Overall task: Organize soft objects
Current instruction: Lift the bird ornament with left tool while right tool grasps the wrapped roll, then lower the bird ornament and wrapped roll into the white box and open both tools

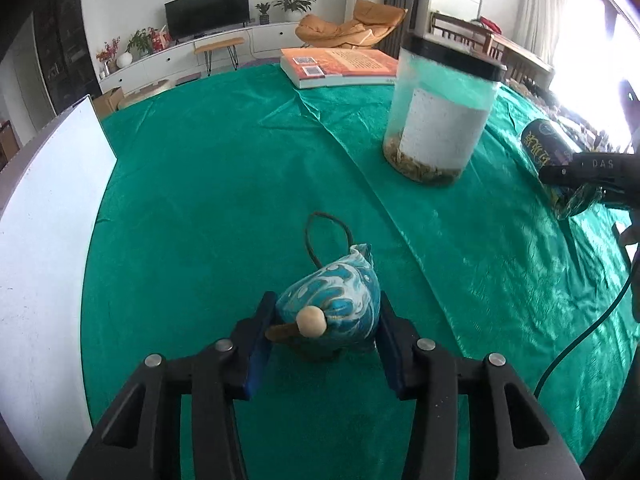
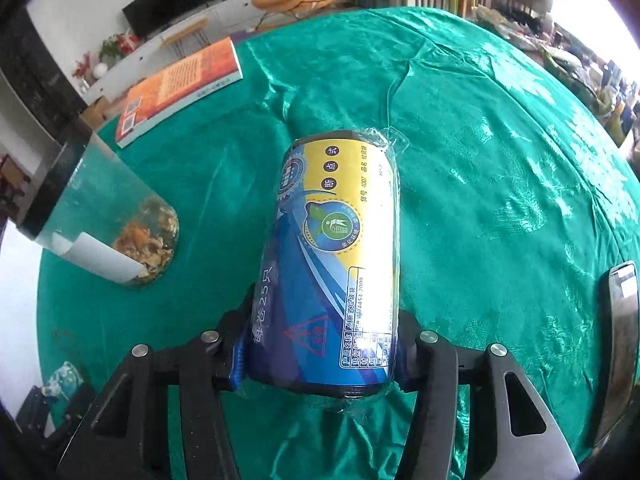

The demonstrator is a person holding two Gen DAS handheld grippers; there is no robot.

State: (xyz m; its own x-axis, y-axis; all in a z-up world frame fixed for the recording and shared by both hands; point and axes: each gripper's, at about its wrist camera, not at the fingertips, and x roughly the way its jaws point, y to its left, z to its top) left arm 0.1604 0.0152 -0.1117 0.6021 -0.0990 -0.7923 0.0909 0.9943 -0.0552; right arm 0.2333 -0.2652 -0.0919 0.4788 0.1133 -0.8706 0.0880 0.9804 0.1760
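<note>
A soft blue-and-white patterned pouch (image 1: 340, 292) with a wooden bead and a dark cord loop sits on the green tablecloth (image 1: 200, 184). My left gripper (image 1: 326, 308) is shut on it, with a blue pad pressed against each side. A roll of bin bags (image 2: 340, 240) with a blue-and-yellow label, wrapped in clear film, lies lengthwise between the jaws of my right gripper (image 2: 326, 320), which is shut on it. In the left wrist view the right gripper (image 1: 588, 172) and the roll (image 1: 544, 144) show at the right edge. The pouch (image 2: 62, 378) appears small at the lower left of the right wrist view.
A clear jar (image 1: 436, 120) with a black lid, a white paper liner and dried bits at the bottom stands mid-table. An orange book (image 1: 340, 66) lies at the far edge. A white board (image 1: 48, 220) lies on the left. A dark flat object (image 2: 620, 340) rests at the right edge.
</note>
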